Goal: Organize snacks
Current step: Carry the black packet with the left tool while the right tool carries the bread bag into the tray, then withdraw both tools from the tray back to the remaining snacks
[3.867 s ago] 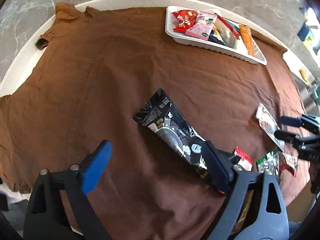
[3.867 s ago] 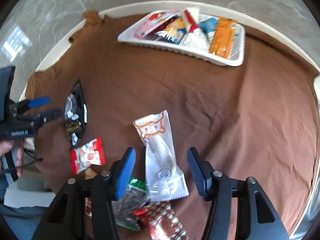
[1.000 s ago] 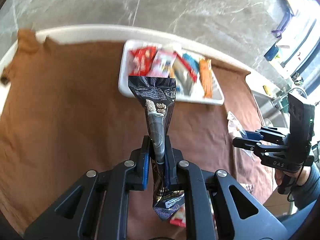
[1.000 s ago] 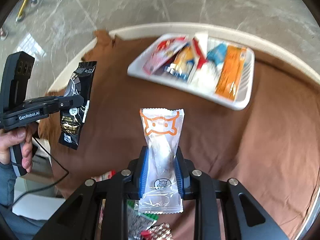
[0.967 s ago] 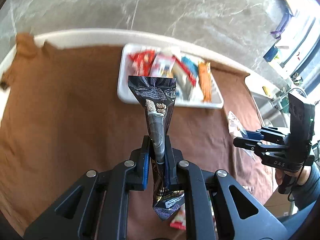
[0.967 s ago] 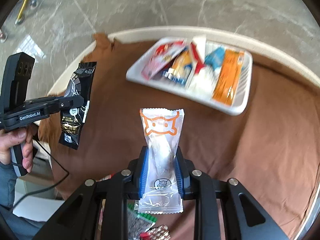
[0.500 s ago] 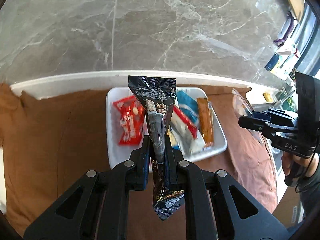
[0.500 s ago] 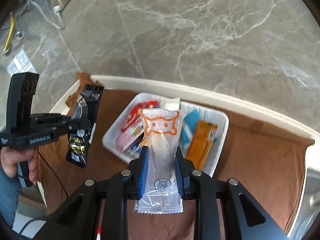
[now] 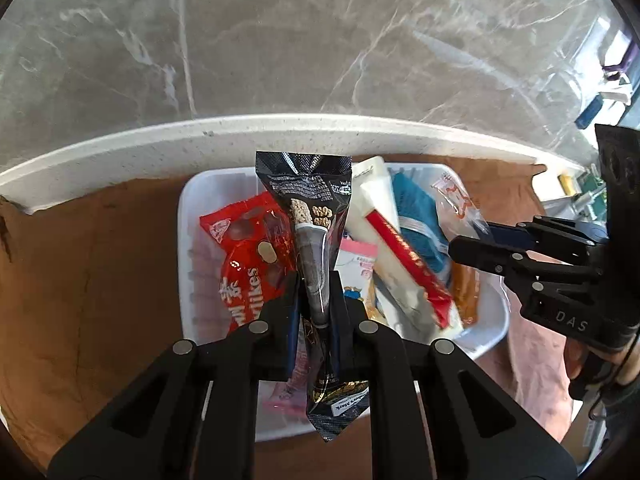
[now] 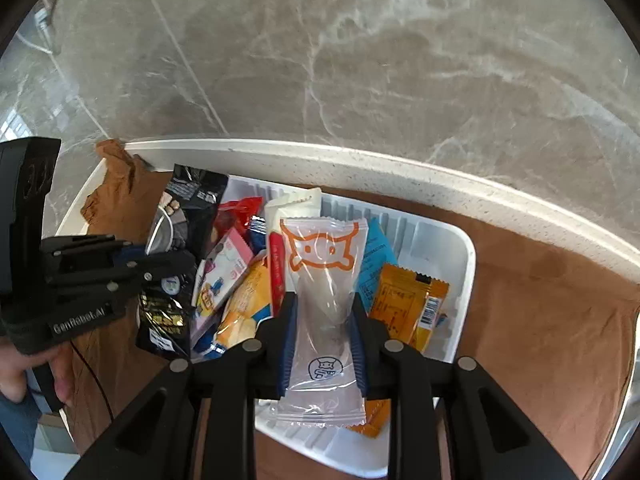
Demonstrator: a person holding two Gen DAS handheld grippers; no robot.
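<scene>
Jaws clamped on both sides: the left gripper (image 9: 320, 312) pinches a black snack pouch (image 9: 308, 216) upright, the right gripper (image 10: 322, 332) squeezes a clear packet with an orange cat face (image 10: 324, 280). Both packets hang over the white tray (image 10: 460, 264), crowded with a red bag (image 9: 244, 264), a blue pack (image 9: 416, 220) and an orange sachet (image 10: 404, 300). Under it, brown cloth (image 9: 100, 272) covers the pale-rimmed surface (image 9: 140, 148); beyond lies grey marble floor (image 10: 360, 60).

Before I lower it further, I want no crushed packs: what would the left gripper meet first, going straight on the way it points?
Probably the red pack lying in the tray, just beyond the left gripper; depth is unclear.
</scene>
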